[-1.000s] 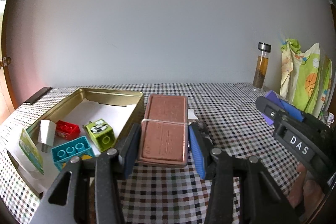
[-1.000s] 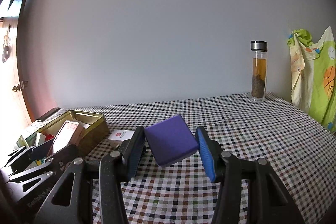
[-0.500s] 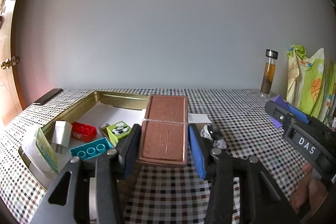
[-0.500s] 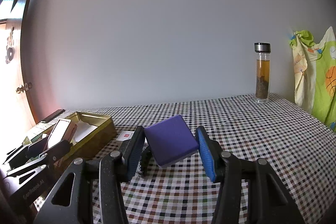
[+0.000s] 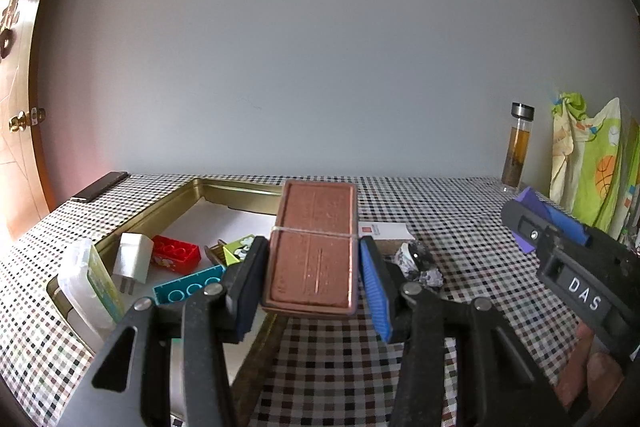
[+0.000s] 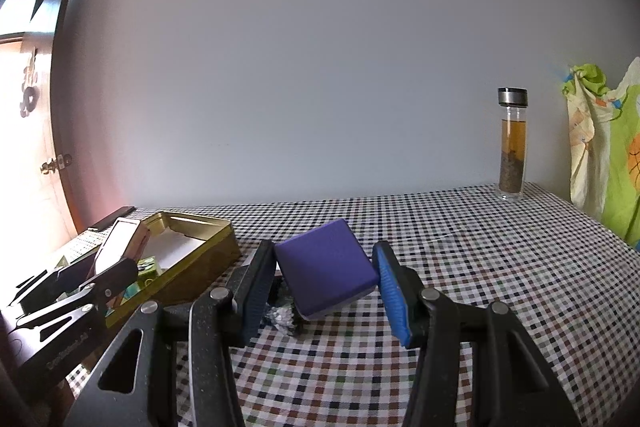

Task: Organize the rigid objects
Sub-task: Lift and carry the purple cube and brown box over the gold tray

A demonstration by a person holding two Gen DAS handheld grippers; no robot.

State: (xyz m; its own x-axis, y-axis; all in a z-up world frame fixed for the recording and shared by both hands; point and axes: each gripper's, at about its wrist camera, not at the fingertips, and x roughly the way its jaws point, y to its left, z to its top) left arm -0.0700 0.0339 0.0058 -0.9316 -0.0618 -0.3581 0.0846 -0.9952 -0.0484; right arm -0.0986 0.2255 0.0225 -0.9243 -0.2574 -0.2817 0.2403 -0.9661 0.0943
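L gripper [image 5: 314, 281]: jaws closed flat on both long sides of the brown case [image 5: 314, 247], a rubber band round its middle. Case held level, long axis pointing away, off the bench, prob. so it can go down flat. It hung over the near right edge of the gold tin [image 5: 176, 205], so my guess is the tin was the drop spot.

R gripper [image 6: 324, 285]: jaws pinched the purple box [image 6: 326, 269] by two opposite sides, box tilted, one corner up, clear of the bench. It sat right of the tin, apart from it, likely waiting its turn while the L side went first.

In the tin, on a white liner: red brick [image 5: 176, 253], teal brick [image 5: 186, 289], green block [image 5: 236, 247], white plug [image 5: 134, 259], all bunched at the near end; far end bare, room for the case there. A clear packet [image 5: 90, 287] leaned on the tin's near corner.

Loose on the checked bench [image 6: 480, 267]: crumpled foil [image 5: 418, 263] and a white card [image 5: 386, 231] just right of the tin, not yet sorted. Bottle [image 6: 512, 143] stood far back by the wall, well apart.
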